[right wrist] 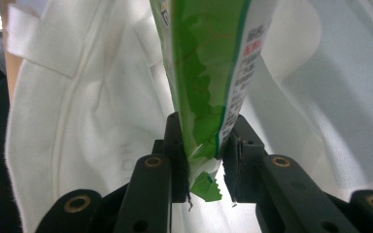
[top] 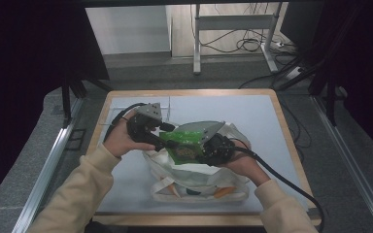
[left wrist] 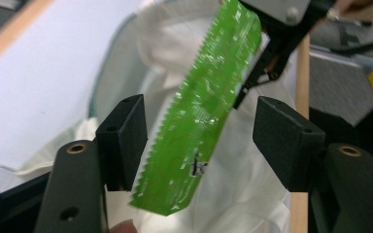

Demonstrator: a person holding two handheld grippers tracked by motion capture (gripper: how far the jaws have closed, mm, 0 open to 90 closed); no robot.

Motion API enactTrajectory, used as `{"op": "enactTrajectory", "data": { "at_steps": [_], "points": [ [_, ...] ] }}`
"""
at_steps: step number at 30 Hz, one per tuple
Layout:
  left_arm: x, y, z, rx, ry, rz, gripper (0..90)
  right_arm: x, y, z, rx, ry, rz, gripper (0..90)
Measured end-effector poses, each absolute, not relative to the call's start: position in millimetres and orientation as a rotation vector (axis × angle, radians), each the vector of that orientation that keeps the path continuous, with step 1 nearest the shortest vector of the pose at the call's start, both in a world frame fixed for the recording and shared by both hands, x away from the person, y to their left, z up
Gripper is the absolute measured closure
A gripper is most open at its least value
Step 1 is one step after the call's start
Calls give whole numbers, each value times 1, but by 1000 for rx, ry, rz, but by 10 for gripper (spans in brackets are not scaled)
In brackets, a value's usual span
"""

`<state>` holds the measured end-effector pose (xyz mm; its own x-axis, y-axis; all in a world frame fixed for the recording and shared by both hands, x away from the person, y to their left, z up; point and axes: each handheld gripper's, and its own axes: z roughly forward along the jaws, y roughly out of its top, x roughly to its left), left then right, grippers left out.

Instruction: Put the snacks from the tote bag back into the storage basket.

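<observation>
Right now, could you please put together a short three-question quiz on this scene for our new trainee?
1. True or false: the right tool is shut on the glossy green plastic snack packet.
2. What lies under the packet on the pale blue table top? A) white cloth tote bag B) cardboard box C) metal tray
3. Fill in: the left tool has its jaws ____, one on either side of the packet's serrated end, not pressing on it.

Key: 1 true; 2 A; 3 open
</observation>
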<state>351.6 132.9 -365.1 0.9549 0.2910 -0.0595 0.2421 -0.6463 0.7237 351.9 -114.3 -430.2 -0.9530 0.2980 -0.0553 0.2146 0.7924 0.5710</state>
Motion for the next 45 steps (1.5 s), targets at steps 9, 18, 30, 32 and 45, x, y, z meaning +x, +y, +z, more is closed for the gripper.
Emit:
{"op": "enactTrajectory", "data": {
  "at_steps": [9, 18, 30, 32, 45],
  "points": [
    [354, 131, -378, 2393, 322, 3, 605, 350, -113, -433, 338, 2856, 860, 722],
    [351, 129, -383, 2421, 315, 15, 597, 349, -113, -430, 341, 2840, 892, 724],
    [352, 131, -382, 2419, 323, 20, 722, 349, -114, -433, 358, 2859, 914, 704],
    [352, 132, -381, 2414, 324, 22, 728, 349, -114, -432, 362, 2856, 925, 676],
    [354, 142, -373, 2415, 351, 42, 743, 331, -138, -416, 487, 2700, 1117, 342]
  ]
}}
